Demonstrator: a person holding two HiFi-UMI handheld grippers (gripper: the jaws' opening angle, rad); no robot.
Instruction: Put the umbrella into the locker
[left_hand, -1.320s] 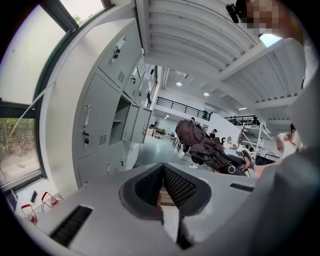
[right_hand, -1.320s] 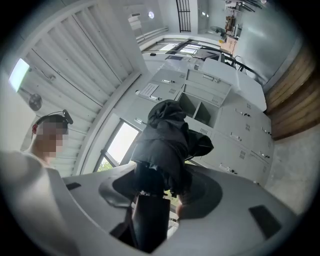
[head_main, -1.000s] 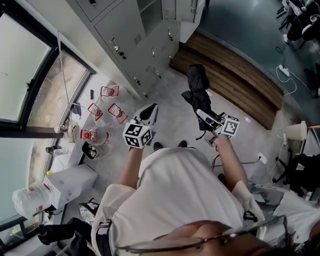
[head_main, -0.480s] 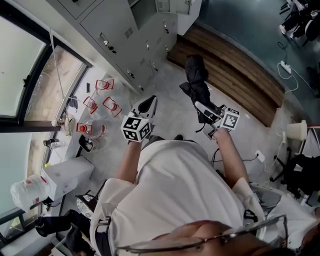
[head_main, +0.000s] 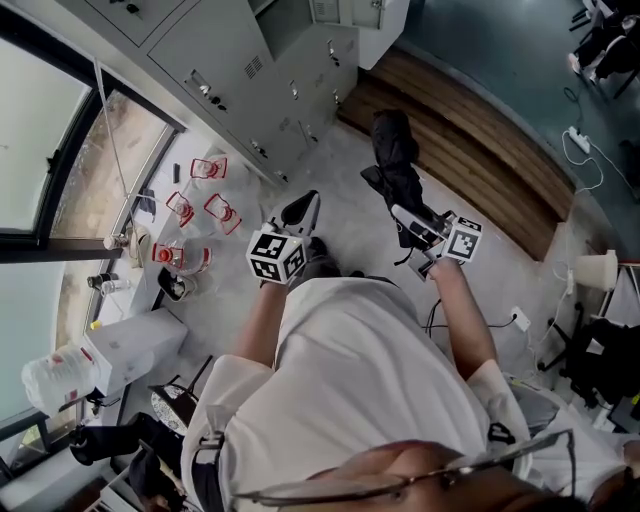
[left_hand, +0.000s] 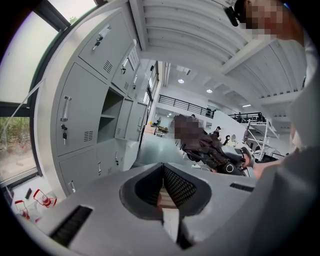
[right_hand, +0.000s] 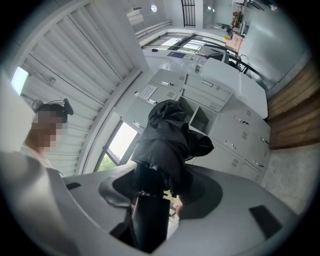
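Observation:
My right gripper (head_main: 412, 224) is shut on the handle of a folded black umbrella (head_main: 393, 160), which points away toward the grey lockers (head_main: 240, 60). In the right gripper view the umbrella (right_hand: 167, 145) rises from between the jaws of the right gripper (right_hand: 155, 200) and covers part of an open locker compartment (right_hand: 200, 120). My left gripper (head_main: 303, 205) is held to the left of the umbrella, its jaws shut with nothing between them. In the left gripper view the left gripper (left_hand: 162, 170) faces the lockers, with the open compartment (left_hand: 110, 122) at the left and the umbrella (left_hand: 210, 150) at the right.
Several small red-and-white items (head_main: 205, 195) lie on the floor by the window, under the lockers. A wooden step (head_main: 470, 140) runs along the right. A white box (head_main: 130, 355) stands at lower left. A cable and a power strip (head_main: 580, 140) lie at the far right.
The person has stepped nearer the lockers, one foot now showing below the left gripper. Both grippers moved along with the body; the umbrella stays held in the right one.

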